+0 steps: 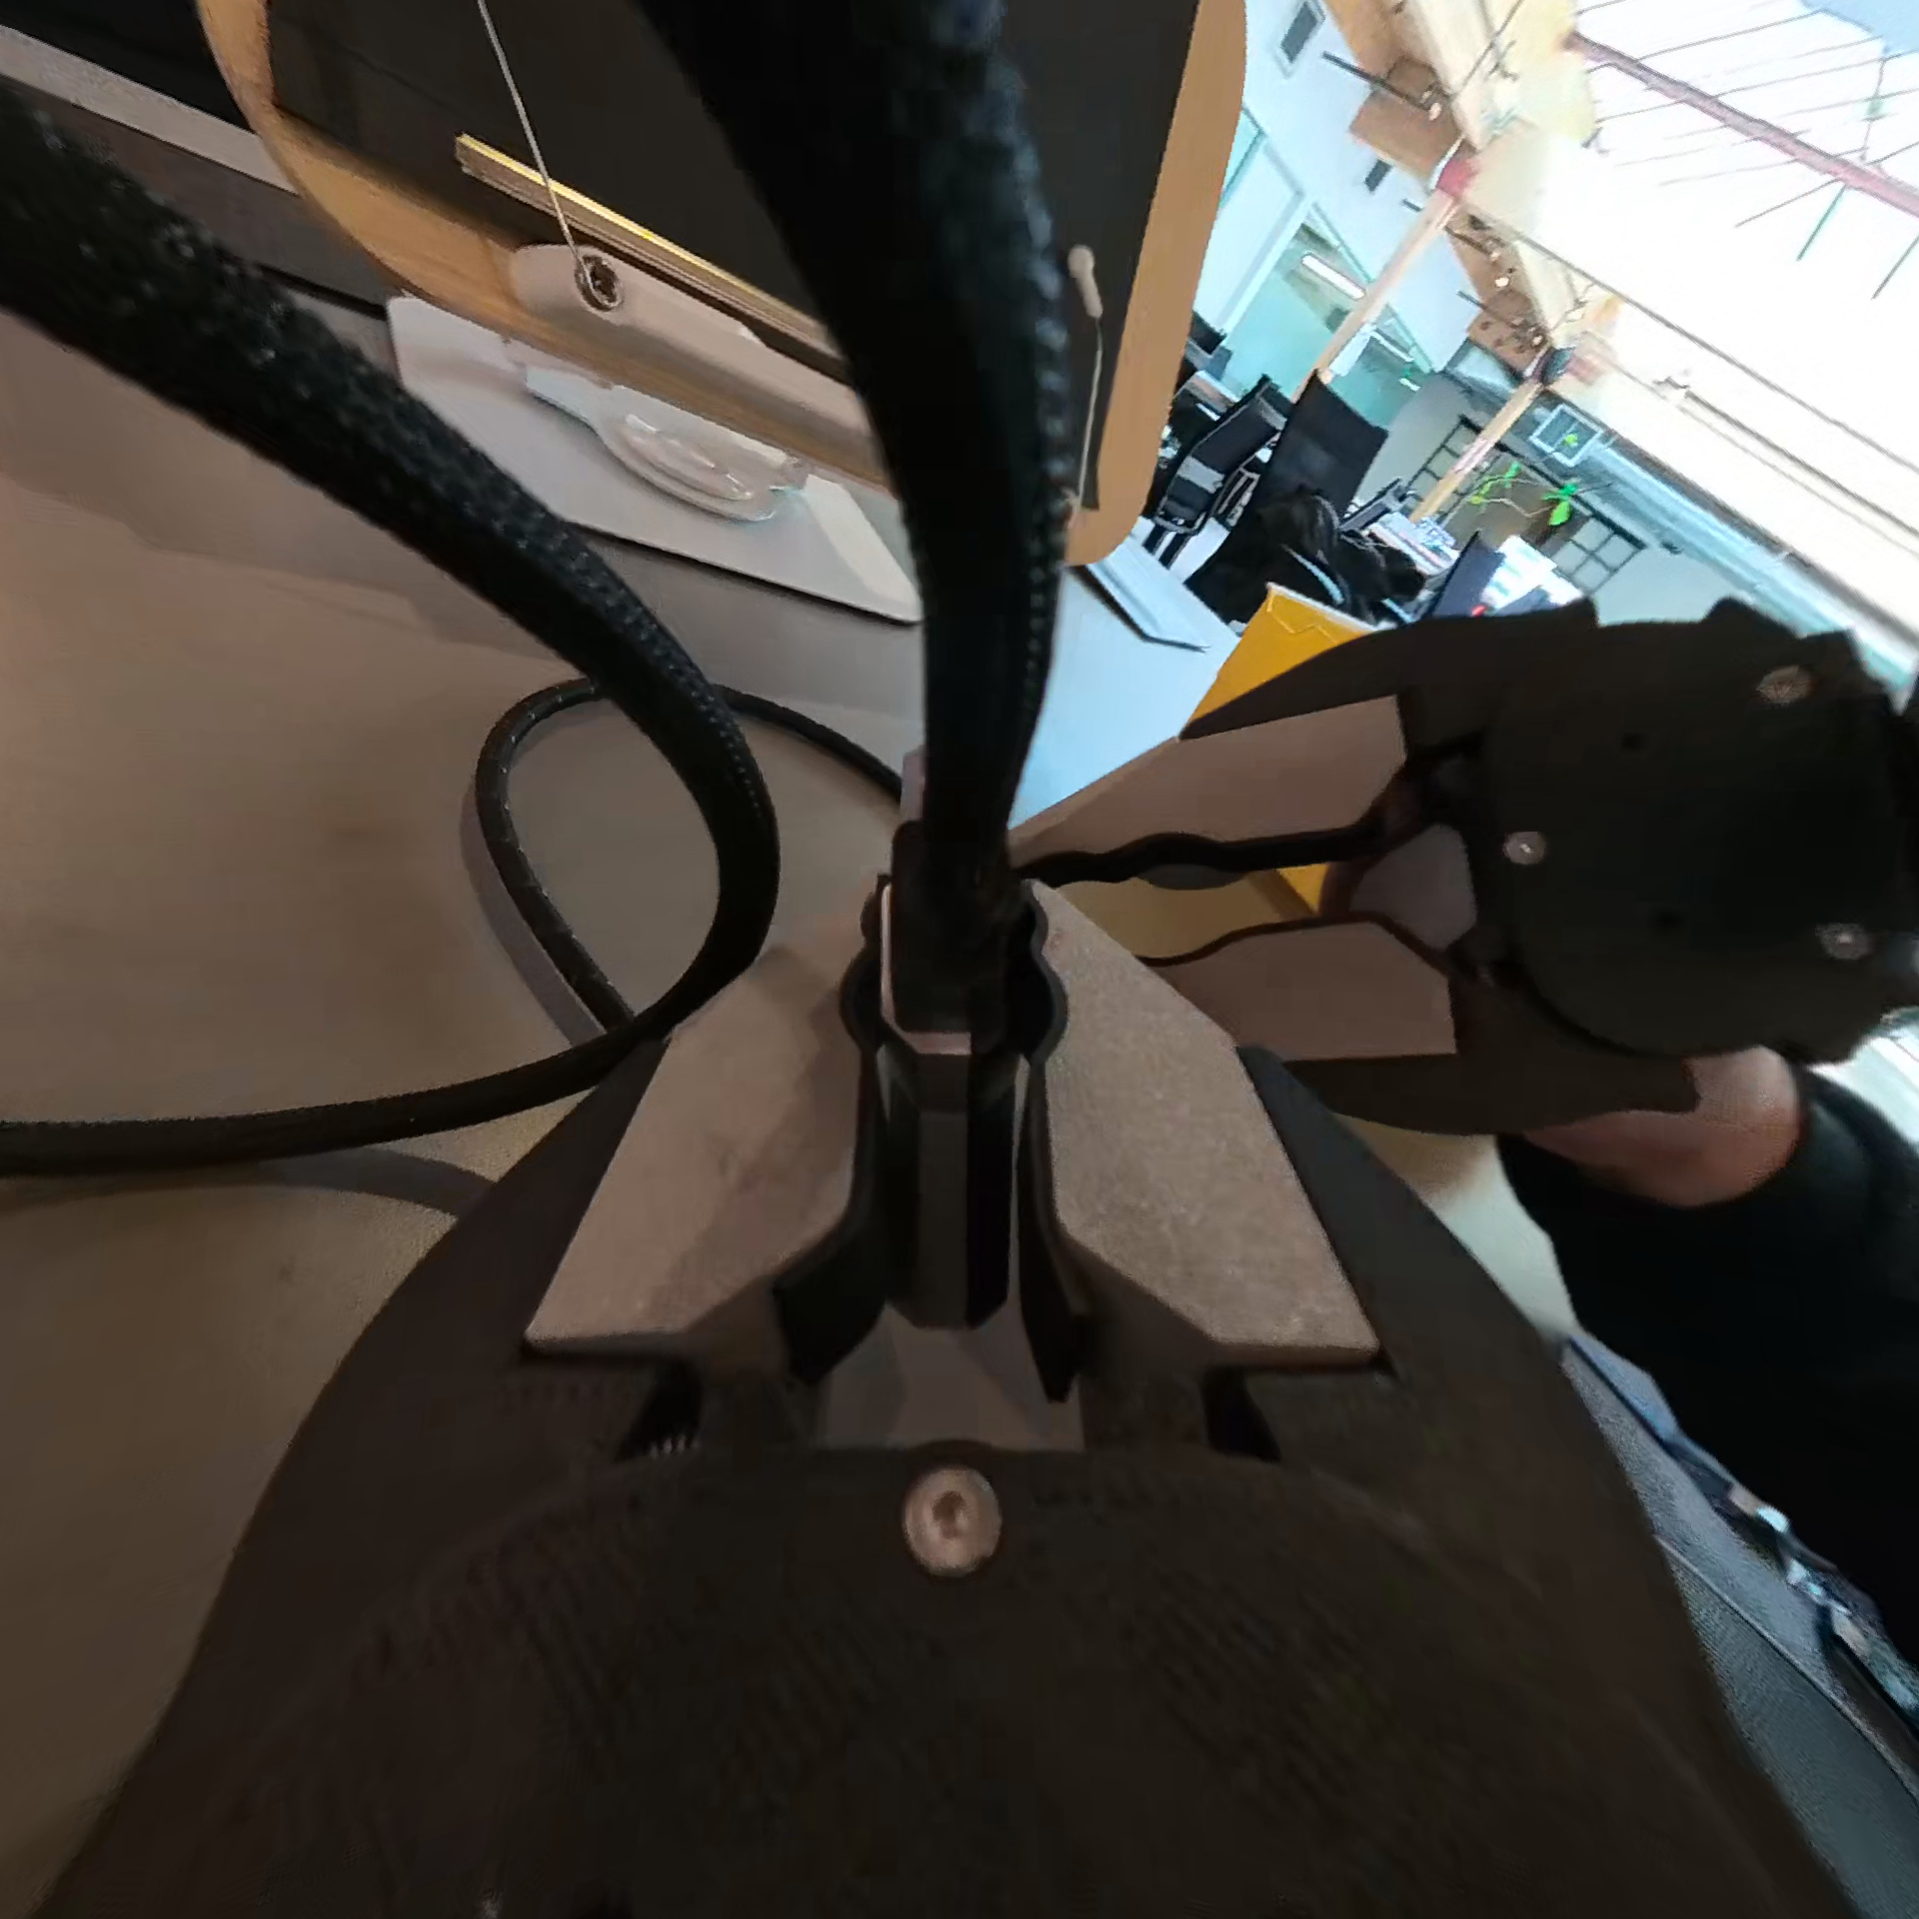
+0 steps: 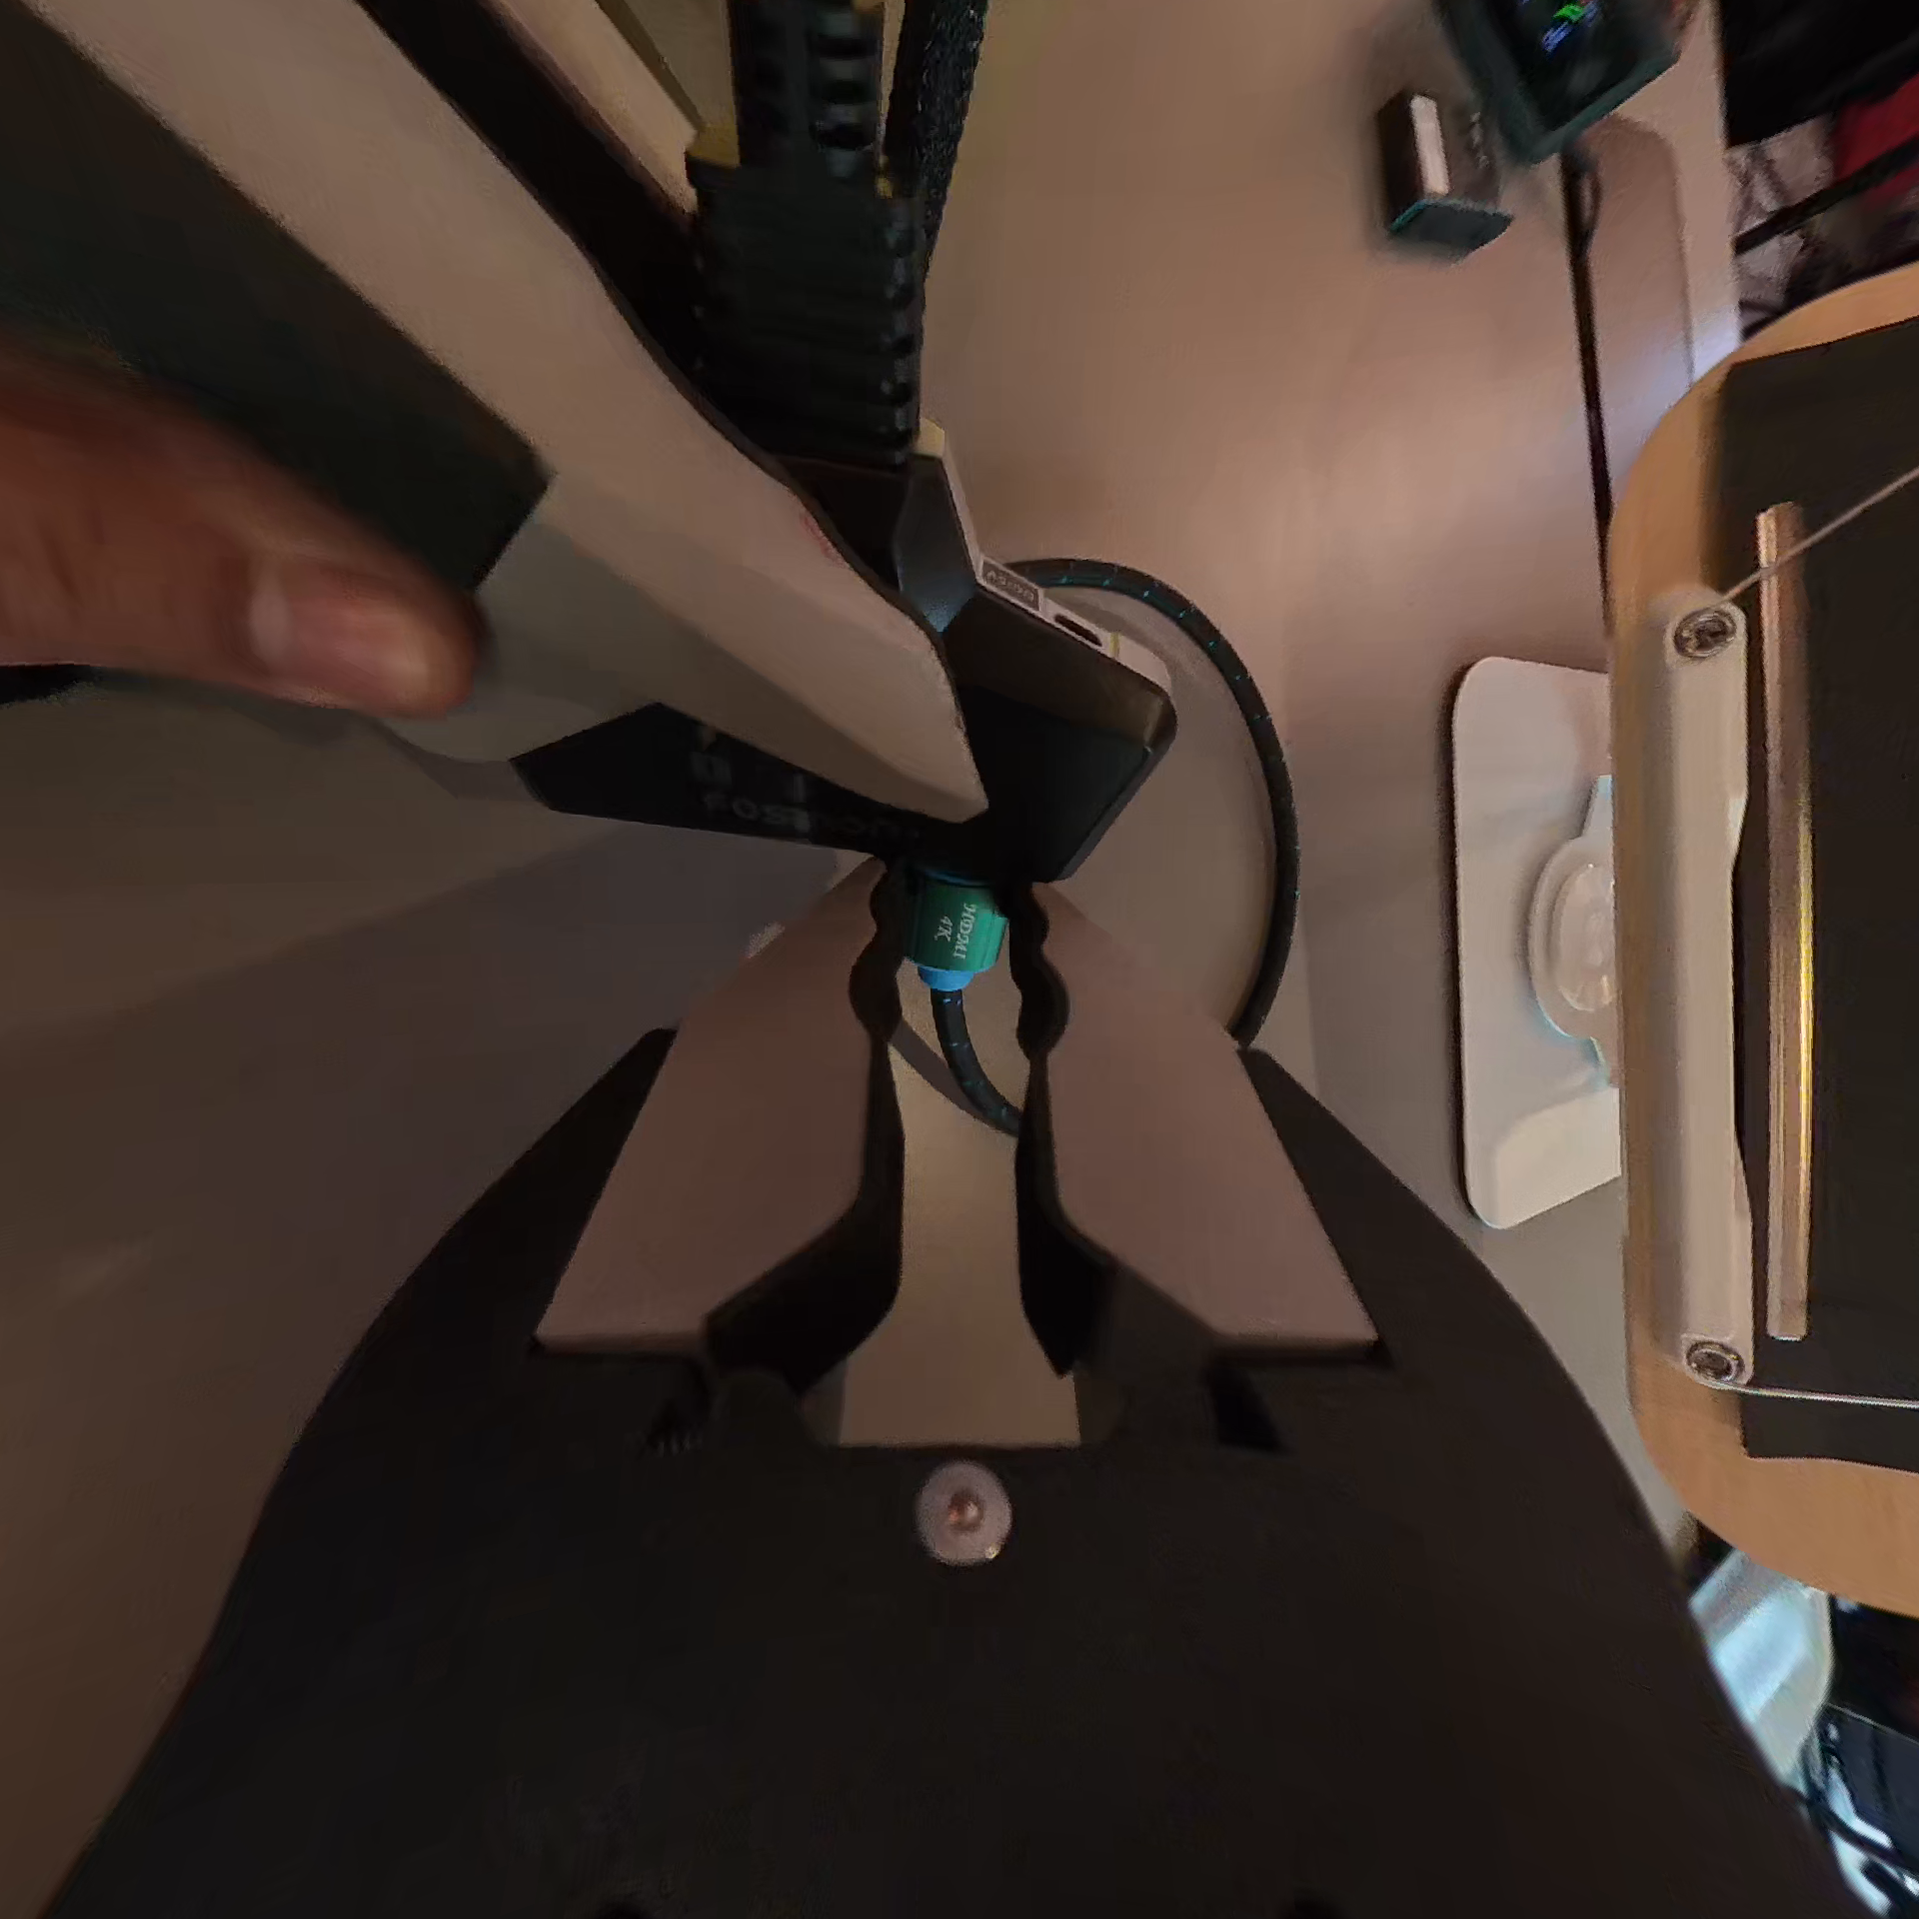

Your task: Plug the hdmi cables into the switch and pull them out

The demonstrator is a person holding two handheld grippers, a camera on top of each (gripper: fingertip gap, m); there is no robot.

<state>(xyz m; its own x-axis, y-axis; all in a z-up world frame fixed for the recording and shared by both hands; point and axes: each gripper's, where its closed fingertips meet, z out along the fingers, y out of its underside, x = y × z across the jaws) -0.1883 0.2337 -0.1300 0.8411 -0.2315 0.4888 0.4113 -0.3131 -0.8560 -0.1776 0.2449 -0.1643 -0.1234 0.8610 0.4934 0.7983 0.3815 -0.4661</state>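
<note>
The left gripper squeezes the switch, black cables already in. The right gripper sits around the green plug; whether it pinches, I cannot tell. Pulling out looks left to do.

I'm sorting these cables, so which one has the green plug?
The thin teal-flecked cable has the green plug, which sits between the right gripper fingers at the switch. The thick braided cables are all black.

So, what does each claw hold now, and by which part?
The left claw clamps the black switch by its thin edges. The right claw appears to pinch the green HDMI plug by its sides, right at the switch.
</note>
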